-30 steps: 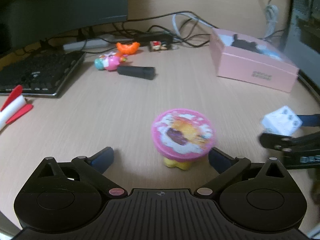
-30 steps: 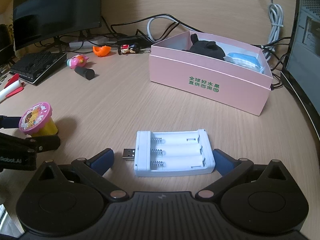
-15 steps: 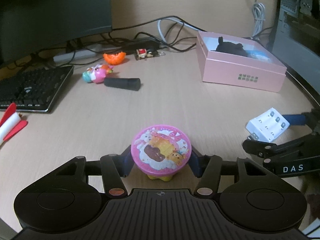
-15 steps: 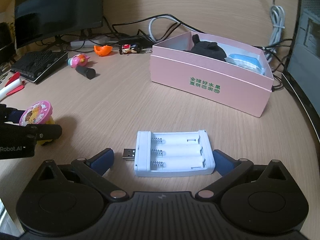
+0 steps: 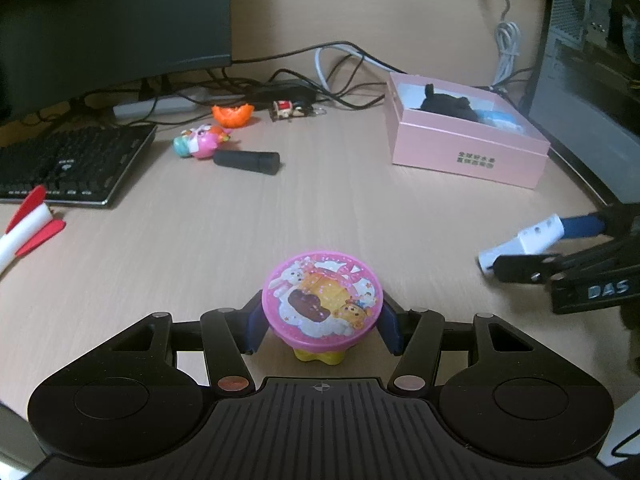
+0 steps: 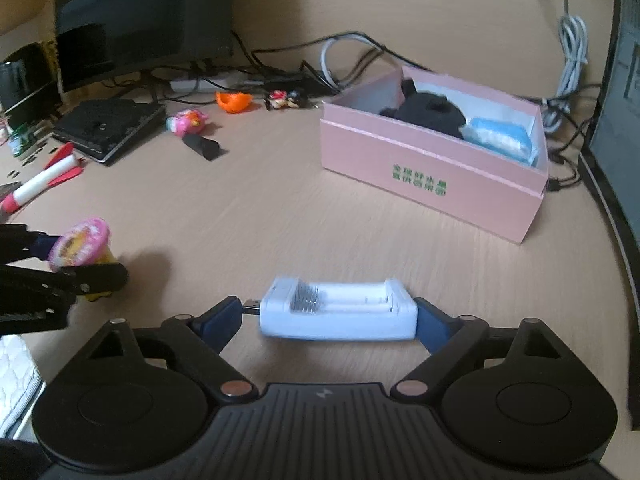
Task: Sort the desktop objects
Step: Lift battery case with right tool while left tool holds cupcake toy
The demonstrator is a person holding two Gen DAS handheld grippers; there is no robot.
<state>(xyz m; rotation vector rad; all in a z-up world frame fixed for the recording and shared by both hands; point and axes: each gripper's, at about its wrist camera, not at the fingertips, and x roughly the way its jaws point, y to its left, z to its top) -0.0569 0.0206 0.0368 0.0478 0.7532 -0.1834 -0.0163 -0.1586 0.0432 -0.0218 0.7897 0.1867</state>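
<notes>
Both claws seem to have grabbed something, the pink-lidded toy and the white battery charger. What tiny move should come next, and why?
Probably carry both toward the open pink box. The left gripper is shut on the pink-lidded toy, and the right gripper, whose jaws have just been closing, pinches the white battery charger by its ends. The box already holds sorted things.

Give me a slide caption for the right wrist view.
Right gripper closing on white battery charger, pink box beyond.

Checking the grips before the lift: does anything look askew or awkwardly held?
Mostly fine. The white plastic battery charger sits lengthwise in the right tongs, whose left pad presses its protruding USB plug, an odd contact point. The left tongs hold the pink-lidded yellow toy tub squarely.
</notes>
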